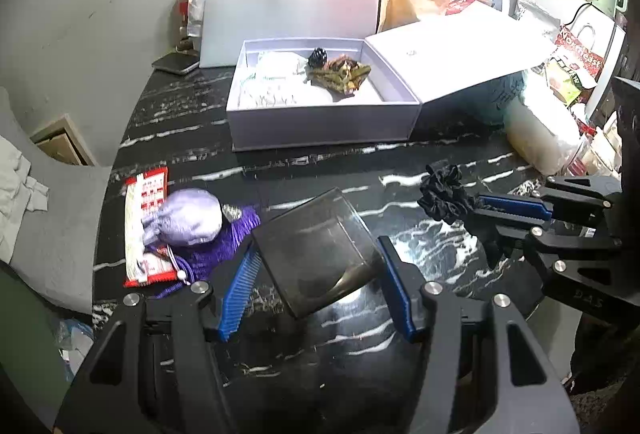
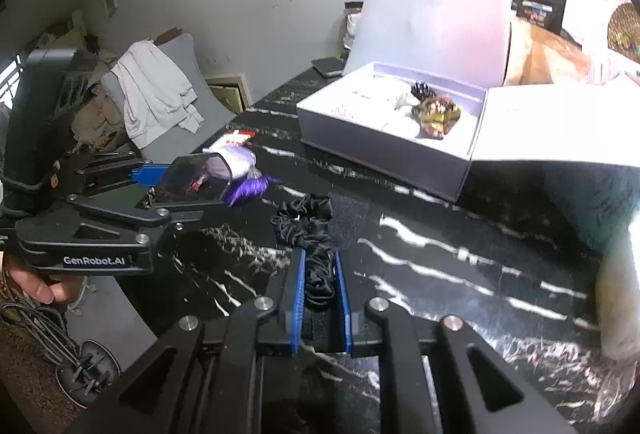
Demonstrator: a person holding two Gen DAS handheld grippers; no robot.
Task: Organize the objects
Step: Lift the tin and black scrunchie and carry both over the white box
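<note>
My left gripper (image 1: 318, 248) is shut on a smoky clear plastic box (image 1: 316, 262), held tilted above the black marble table (image 1: 400, 162). The same gripper (image 2: 188, 182) and clear box (image 2: 200, 174) show at the left of the right wrist view. My right gripper (image 2: 320, 254) is shut on a black scrunchie (image 2: 306, 218), which sticks out past the blue fingers; it appears at the right as well, right gripper (image 1: 480, 206), scrunchie (image 1: 444, 194). An open white box (image 1: 320, 126) stands behind, holding white cloth, a black claw clip (image 1: 318, 56) and a patterned scrunchie (image 1: 342, 72).
A lavender pouch (image 1: 188, 218), purple tassel (image 1: 224, 246) and red packet (image 1: 144, 194) lie at the table's left edge. The box's lid (image 1: 460, 54) lies open to the right, over clutter. A phone (image 1: 176, 64) lies at the back left. A hand (image 2: 36, 282) grips the left handle.
</note>
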